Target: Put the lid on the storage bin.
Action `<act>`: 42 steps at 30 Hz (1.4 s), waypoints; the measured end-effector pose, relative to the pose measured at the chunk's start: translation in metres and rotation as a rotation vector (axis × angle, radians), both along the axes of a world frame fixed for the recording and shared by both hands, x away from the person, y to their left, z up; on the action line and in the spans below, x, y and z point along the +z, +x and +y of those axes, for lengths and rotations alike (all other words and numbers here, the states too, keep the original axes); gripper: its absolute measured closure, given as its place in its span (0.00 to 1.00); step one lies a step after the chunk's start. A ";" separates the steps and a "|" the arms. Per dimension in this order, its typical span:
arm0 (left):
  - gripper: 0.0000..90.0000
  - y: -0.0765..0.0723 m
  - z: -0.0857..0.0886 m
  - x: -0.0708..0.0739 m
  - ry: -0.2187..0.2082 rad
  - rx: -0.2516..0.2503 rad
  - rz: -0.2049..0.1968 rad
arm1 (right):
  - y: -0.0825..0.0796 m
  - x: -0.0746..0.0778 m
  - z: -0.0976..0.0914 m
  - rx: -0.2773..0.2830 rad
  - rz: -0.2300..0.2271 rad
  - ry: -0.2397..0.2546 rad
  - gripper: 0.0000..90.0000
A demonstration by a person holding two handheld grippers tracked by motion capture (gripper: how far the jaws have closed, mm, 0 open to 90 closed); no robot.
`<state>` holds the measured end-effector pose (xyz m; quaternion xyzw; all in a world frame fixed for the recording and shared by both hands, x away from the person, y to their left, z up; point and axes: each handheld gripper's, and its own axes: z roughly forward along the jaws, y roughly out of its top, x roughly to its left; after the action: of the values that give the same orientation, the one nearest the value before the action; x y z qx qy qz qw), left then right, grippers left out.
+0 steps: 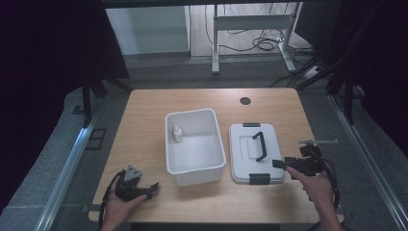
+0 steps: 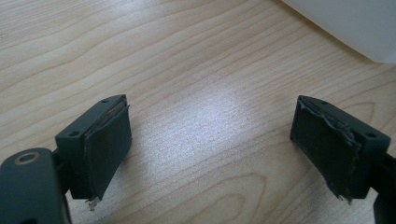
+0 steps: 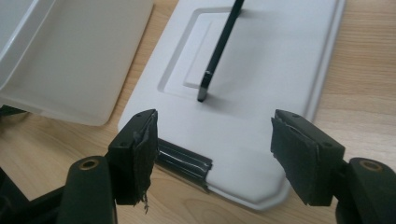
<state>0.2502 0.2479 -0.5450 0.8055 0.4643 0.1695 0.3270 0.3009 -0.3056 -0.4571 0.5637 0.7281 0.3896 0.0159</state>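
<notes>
- Left gripper (image 1: 153, 186): it sits low at about 7 o'clock on the table (image 1: 144, 115), held by the person's left hand (image 1: 120, 204). In the left gripper view its jaws stand wide apart with nothing but bare wood grain between them. A corner of the white bin (image 2: 345, 23) shows at 1 o'clock from those jaws, near but not touching.
- White bin (image 1: 195, 166): open-topped, at the table's centre, long axis running 12 to 6 o'clock. A small white bottle (image 1: 177, 133) stands upright inside against the wall at its 10 o'clock corner.
- Grey lid (image 1: 240, 159): lying flat on the table just beside the bin at its 3 o'clock side, apart from it by a narrow strip of wood. Its long axis also runs 12 to 6 o'clock, and its black handle (image 1: 260, 146) follows that same line, raised. A dark latch (image 1: 259, 179) sits on the near edge, another on the far edge.
- Right gripper (image 1: 279, 163): held by the person's right hand (image 1: 317, 185), it hovers over the lid's near right corner, jaws spread wide and empty. In the right gripper view the handle's near end (image 3: 203, 93) lies straight ahead at 12 o'clock, between the jaw lines but farther on.
- Judgement: the right gripper is much the nearer to the lid; since the handle runs along its line of approach, it would likely need to turn to close across the bar.
</notes>
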 end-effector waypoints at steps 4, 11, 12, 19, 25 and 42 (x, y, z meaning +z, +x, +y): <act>0.14 0.000 0.000 0.000 -0.001 0.001 0.001 | 0.003 0.004 0.005 0.016 0.008 0.028 0.36; 0.14 0.001 0.000 0.000 -0.002 -0.001 0.002 | 0.009 0.009 0.008 -0.011 0.047 0.027 0.38; 0.14 0.001 0.000 0.000 -0.002 -0.001 0.002 | 0.009 0.009 0.008 -0.011 0.047 0.027 0.38; 0.14 0.000 0.000 0.000 -0.001 0.013 0.001 | 0.019 0.009 0.013 -0.011 0.107 0.009 0.38; 0.14 -0.001 0.000 0.000 -0.001 0.014 0.001 | 0.024 0.017 0.015 -0.017 0.117 -0.021 0.38; 0.14 -0.001 0.001 0.000 -0.004 0.013 0.002 | 0.055 0.028 0.037 -0.020 0.195 -0.061 0.39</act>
<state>0.2487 0.2489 -0.5451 0.8020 0.4703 0.1699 0.3268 0.3556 -0.2690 -0.4287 0.6055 0.7320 0.3105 -0.0341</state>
